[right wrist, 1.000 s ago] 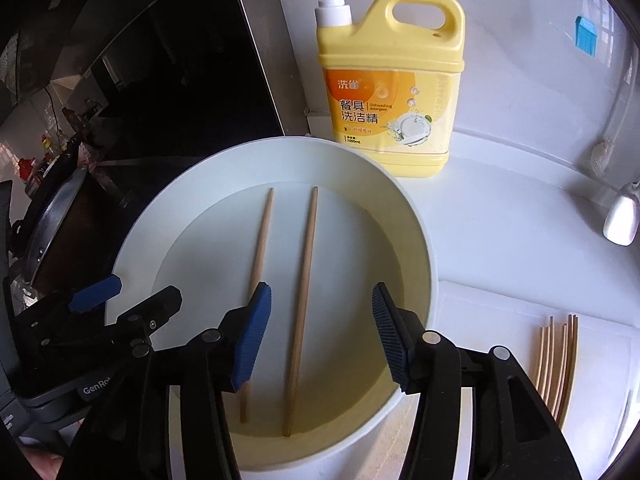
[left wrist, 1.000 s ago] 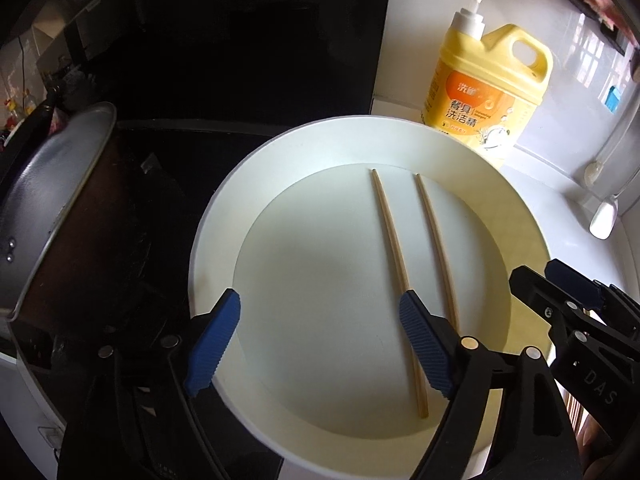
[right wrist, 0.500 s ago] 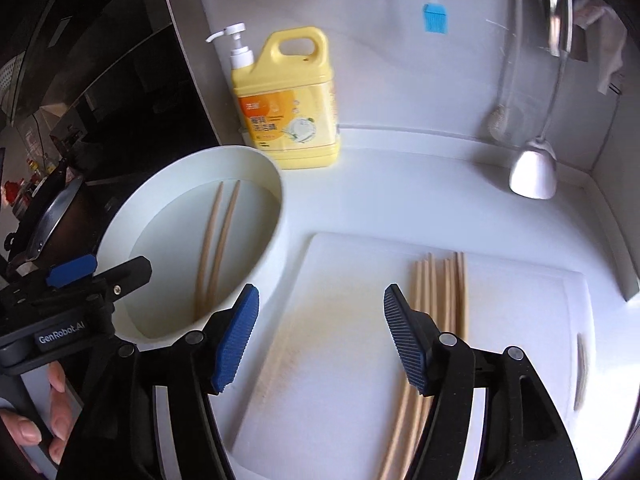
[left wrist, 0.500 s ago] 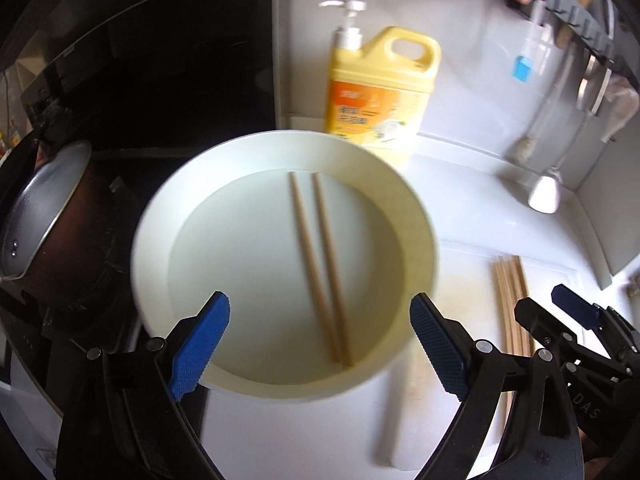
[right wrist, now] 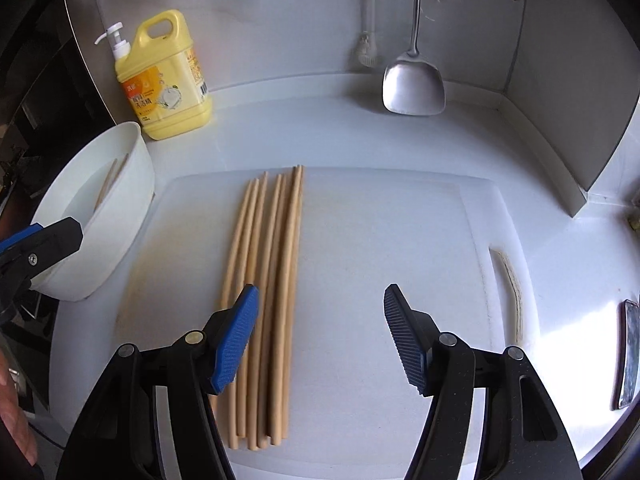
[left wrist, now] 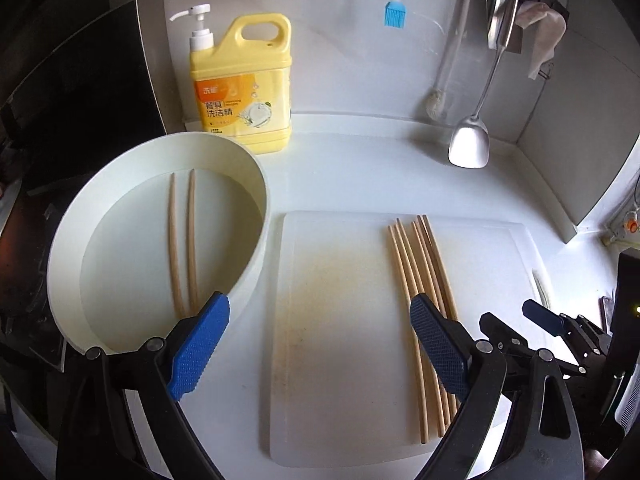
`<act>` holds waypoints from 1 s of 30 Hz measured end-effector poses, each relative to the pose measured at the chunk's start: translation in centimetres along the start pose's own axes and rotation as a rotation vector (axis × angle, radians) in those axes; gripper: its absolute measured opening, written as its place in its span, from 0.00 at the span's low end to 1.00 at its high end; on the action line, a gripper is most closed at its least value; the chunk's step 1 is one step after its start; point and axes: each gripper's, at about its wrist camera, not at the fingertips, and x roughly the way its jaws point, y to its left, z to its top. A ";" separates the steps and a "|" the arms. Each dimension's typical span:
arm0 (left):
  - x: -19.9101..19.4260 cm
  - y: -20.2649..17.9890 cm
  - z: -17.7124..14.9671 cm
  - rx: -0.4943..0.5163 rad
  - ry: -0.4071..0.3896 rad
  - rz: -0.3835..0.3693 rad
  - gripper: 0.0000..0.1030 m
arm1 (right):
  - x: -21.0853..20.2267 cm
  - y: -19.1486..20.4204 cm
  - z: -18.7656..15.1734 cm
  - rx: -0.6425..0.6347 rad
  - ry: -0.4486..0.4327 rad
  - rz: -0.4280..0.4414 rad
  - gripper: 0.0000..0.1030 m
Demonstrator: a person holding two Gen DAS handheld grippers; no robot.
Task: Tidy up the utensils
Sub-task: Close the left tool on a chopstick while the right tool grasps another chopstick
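Two wooden chopsticks (left wrist: pixel 182 240) lie side by side in a white bowl (left wrist: pixel 256 184) at the left; the bowl also shows in the right wrist view (right wrist: pixel 120 232). Several more chopsticks (right wrist: pixel 268 300) lie in a bundle on a white cutting board (right wrist: pixel 400 220), also seen in the left wrist view (left wrist: pixel 424 292). My left gripper (left wrist: pixel 320 344) is open and empty above the board's left part, beside the bowl. My right gripper (right wrist: pixel 320 332) is open and empty above the board, its left finger over the bundle.
A yellow dish-soap jug (left wrist: pixel 244 92) stands against the back wall. A steel spatula (right wrist: pixel 414 84), a blue brush (left wrist: pixel 395 12) and other tools hang on the wall. A dark stove area lies left of the bowl. A phone-like object (right wrist: pixel 628 360) lies at the right edge.
Both grippers have pulled back and swung right, from over the bowl to over the cutting board. The two chopsticks stay in the bowl. Both grippers stay open.
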 end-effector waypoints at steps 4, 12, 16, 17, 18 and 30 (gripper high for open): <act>1.0 -1.0 -1.0 -0.003 0.012 -0.002 0.88 | 1.5 -0.3 -0.4 -0.019 0.015 0.010 0.61; 2.9 -2.1 -2.4 0.003 0.049 0.021 0.88 | 3.6 0.2 -0.5 -0.070 0.020 0.022 0.61; 3.7 -2.7 -2.9 0.003 0.061 0.026 0.88 | 4.0 0.1 -0.8 -0.085 0.019 0.025 0.61; 4.0 -2.8 -3.0 0.004 0.066 0.027 0.88 | 4.0 0.0 -0.8 -0.086 0.016 0.029 0.61; 4.2 -3.0 -3.1 0.005 0.069 0.027 0.88 | 4.0 0.0 -0.9 -0.088 0.012 0.031 0.61; 6.5 -4.5 -4.0 0.002 0.103 0.009 0.88 | 3.5 -2.8 -1.1 -0.067 0.007 0.021 0.61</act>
